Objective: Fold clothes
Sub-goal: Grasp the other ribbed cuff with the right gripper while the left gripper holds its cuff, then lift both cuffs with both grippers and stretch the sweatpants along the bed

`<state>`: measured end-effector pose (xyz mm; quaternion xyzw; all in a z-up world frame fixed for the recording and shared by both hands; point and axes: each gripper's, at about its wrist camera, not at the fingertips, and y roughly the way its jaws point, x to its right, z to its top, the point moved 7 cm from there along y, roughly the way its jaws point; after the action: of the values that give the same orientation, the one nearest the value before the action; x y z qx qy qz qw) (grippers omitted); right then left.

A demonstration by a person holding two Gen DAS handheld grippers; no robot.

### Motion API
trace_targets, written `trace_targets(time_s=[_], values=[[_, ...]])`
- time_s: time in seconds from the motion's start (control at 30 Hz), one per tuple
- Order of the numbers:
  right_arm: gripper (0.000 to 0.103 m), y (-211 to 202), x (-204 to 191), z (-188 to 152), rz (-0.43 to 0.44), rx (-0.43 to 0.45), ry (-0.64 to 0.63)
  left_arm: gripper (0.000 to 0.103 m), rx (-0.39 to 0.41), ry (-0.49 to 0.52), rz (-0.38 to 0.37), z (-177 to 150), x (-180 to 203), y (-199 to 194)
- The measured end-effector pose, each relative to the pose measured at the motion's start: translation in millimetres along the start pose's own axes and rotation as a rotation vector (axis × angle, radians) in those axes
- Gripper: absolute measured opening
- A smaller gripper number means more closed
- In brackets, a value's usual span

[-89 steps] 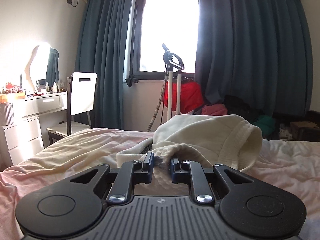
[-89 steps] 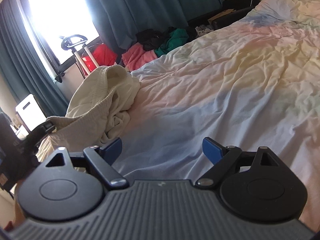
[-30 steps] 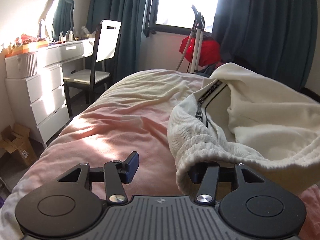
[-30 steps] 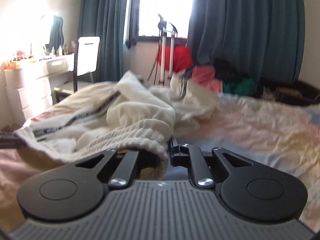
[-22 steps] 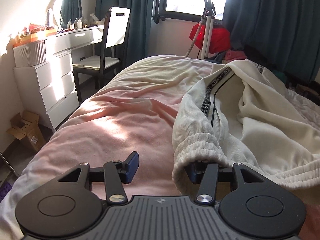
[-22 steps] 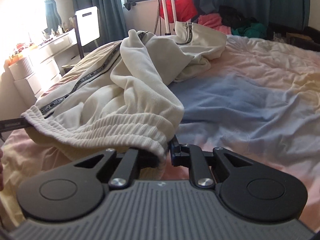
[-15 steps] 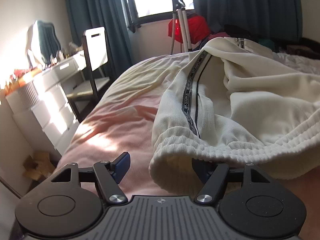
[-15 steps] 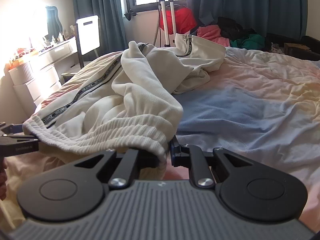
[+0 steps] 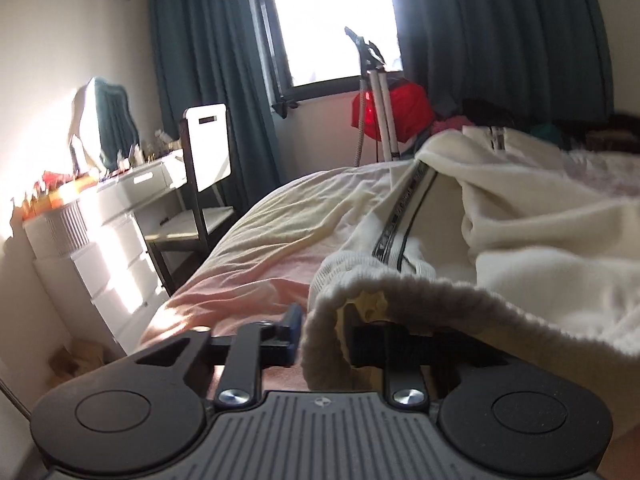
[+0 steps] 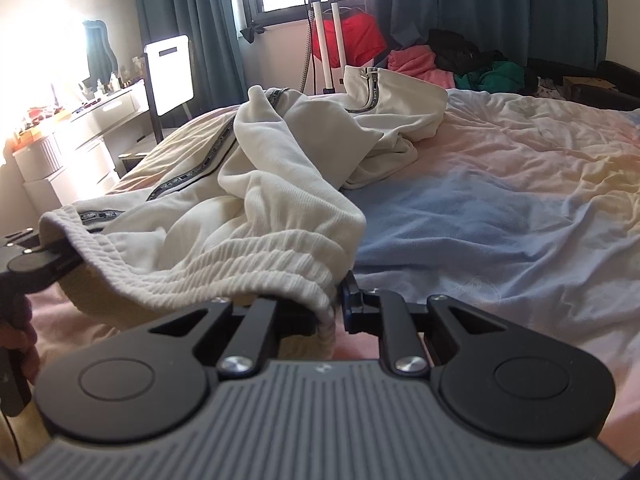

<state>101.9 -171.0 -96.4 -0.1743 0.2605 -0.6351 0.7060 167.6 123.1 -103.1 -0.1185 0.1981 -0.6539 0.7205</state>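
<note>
In the left wrist view, the ribbed waistband of a pair of cream sweatpants is seen between the two fingers of the left gripper. The jaws are closed on the cloth, which is draped over the right finger and hides it. The garment is spread to the right over a bed, which is covered with a pink and cream sheet. A black striped tape is seen along the side of the sweatpants. To the left of the bed, a white dresser with small items on top is lit by strong sun, and a chair with a white back stands beside it. Behind, a bright window is framed by teal curtains, and a garment steamer stands before a red bag.

In the right wrist view, the right gripper is clamped on the other end of the same waistband. The sweatpants lie crumpled on the left half of the bed, where the sheet is pale blue and pink. At the left edge, the left gripper is seen holding the waistband. Piled clothes lie by the curtains.
</note>
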Motion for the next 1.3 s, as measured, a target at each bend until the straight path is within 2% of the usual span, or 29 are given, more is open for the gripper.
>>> trace_targets(time_s=[0.1,0.13,0.2,0.3,0.33,0.4,0.5,0.57,0.63,0.7,0.73,0.87,0.93,1.0,1.07,1.17,1.27,1.3], values=[[0.021,3,-2,-2,0.026,-0.028,0.009,0.011,0.006,-0.245,-0.04,10,-28,-4],[0.025,4,-3,-3,0.038,-0.04,0.013,0.011,0.006,-0.335,-0.061,11,-41,-4],[0.033,3,-8,-5,0.114,-0.079,0.035,0.011,-0.016,-0.475,-0.087,9,-63,0],[0.053,-2,-24,-9,0.277,-0.135,0.063,0.011,-0.123,-0.648,-0.07,-16,-95,15],[0.065,-4,-30,-10,0.339,-0.153,0.07,0.012,-0.173,-0.7,-0.072,-27,-103,22],[0.069,-10,-39,-11,0.433,-0.175,0.092,0.013,-0.265,-0.799,-0.103,-50,-117,33],[0.069,-8,-33,-11,0.459,-0.22,0.173,0.026,-0.291,-0.797,-0.138,-54,-122,27],[0.069,-7,-24,-11,0.478,-0.249,0.255,0.038,-0.3,-0.732,-0.132,-49,-121,13],[0.069,-5,-8,-10,0.467,-0.249,0.363,0.061,-0.31,-0.666,-0.119,-46,-120,-4],[0.071,-2,7,-9,0.434,-0.238,0.445,0.077,-0.311,-0.654,-0.117,-45,-121,-23],[0.071,0,14,-9,0.406,-0.226,0.473,0.079,-0.304,-0.663,-0.121,-45,-122,-31],[0.07,12,13,-12,0.414,-0.232,0.512,0.083,-0.204,-0.714,-0.135,-28,-132,-49],[0.071,18,13,-13,0.418,-0.235,0.531,0.085,-0.102,-0.69,-0.159,-13,-131,-53],[0.071,24,12,-15,0.422,-0.238,0.55,0.091,-0.048,-0.64,-0.164,-2,-124,-49],[0.071,30,12,-16,0.426,-0.241,0.569,0.092,-0.055,-0.582,-0.196,1,-114,-39],[0.071,39,11,-19,0.432,-0.245,0.598,0.092,-0.111,-0.448,-0.247,-6,-87,-20],[0.07,47,5,-22,0.411,-0.247,0.544,0.089,-0.166,-0.296,-0.22,-19,-63,-2],[0.071,51,3,-23,0.398,-0.252,0.52,0.081,-0.19,-0.258,-0.2,-23,-57,5]])
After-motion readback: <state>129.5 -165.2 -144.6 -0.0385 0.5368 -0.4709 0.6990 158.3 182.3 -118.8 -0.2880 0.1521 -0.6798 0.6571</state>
